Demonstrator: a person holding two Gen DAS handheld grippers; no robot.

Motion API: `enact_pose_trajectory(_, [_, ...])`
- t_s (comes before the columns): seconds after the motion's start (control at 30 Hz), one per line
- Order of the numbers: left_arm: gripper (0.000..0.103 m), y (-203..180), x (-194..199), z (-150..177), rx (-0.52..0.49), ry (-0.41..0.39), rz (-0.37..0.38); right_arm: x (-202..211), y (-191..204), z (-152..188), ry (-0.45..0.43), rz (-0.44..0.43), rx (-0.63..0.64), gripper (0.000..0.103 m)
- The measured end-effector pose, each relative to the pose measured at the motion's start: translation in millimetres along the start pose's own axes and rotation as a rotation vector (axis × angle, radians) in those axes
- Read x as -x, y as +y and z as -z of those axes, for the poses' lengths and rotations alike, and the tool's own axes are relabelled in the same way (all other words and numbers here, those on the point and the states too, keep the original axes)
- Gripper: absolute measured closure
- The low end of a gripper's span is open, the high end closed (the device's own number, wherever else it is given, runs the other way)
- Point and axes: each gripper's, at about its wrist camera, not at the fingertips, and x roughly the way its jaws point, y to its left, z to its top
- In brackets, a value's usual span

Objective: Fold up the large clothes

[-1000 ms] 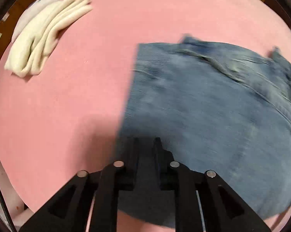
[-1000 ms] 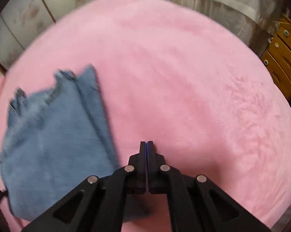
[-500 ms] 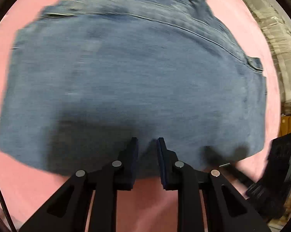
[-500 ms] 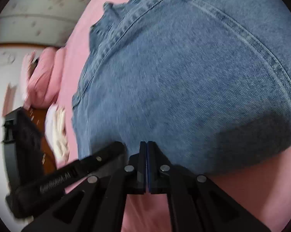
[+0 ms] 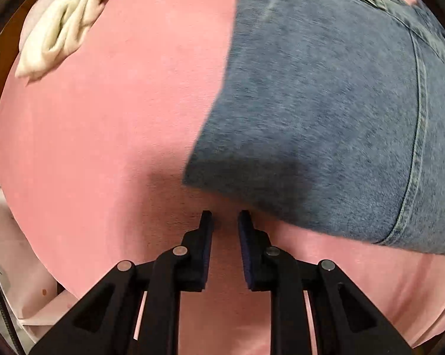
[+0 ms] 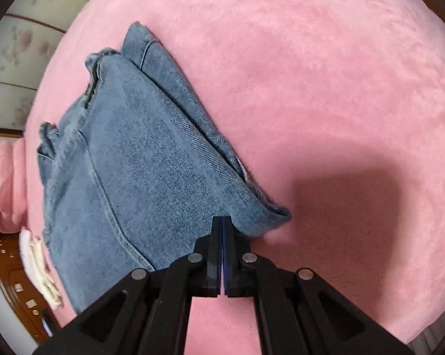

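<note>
Folded blue jeans lie flat on the pink blanket. In the left wrist view my left gripper is open and empty, its tips just short of the jeans' near edge. In the right wrist view the jeans lie as a stacked fold, left of centre. My right gripper is shut with nothing seen between its fingers, its tips at the jeans' near corner.
A folded cream garment lies at the blanket's far left and shows at the left edge in the right wrist view. Dark wooden furniture stands beyond the blanket. A pink pillow lies at left.
Both grippers have drawn back from over the jeans to their near edge. The left gripper stays slightly open, the right stays shut. The jeans lie still.
</note>
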Motion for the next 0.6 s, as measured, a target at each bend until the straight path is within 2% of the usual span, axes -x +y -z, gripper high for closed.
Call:
enact_pose_trajectory(0.13, [0.088,-20.3,4.0,-2.1,-0.007,-0.01,0.005,-1.6,12.1,1.0,-0.014,0.053,-0.001,0.103])
enact_pose_trajectory(0.2, [0.088,-19.7,8.8,-4.3,-0.02,-0.017,0.003,1.1,28.8,3.3,-0.011,0.097,-0.072,0.103])
enact_pose_trajectory(0.27, [0.088,-35.7,11.9,-10.3,-0.024,-0.023,0.013,7.1,50.7,5.1,0.007,0.161,-0.128,0.103])
enact_pose_trajectory(0.37, [0.088,-43.5,12.7,-5.2,-0.033,-0.03,0.022,14.6,91.2,8.3,-0.009,0.058,-0.102,0.101])
enact_pose_trajectory(0.43, [0.088,-21.1,9.5,-1.6,-0.035,-0.033,0.041,14.0,131.3,12.1,-0.017,0.006,-0.008,0.101])
enact_pose_trajectory(0.5, [0.088,-17.3,8.7,-0.6,-0.036,-0.033,0.062,8.2,171.3,18.0,-0.024,-0.046,0.087,0.101])
enact_pose_trajectory(0.6, [0.088,-10.9,8.4,-0.3,-0.032,-0.035,0.093,-8.0,226.1,22.9,0.019,-0.106,0.182,0.101])
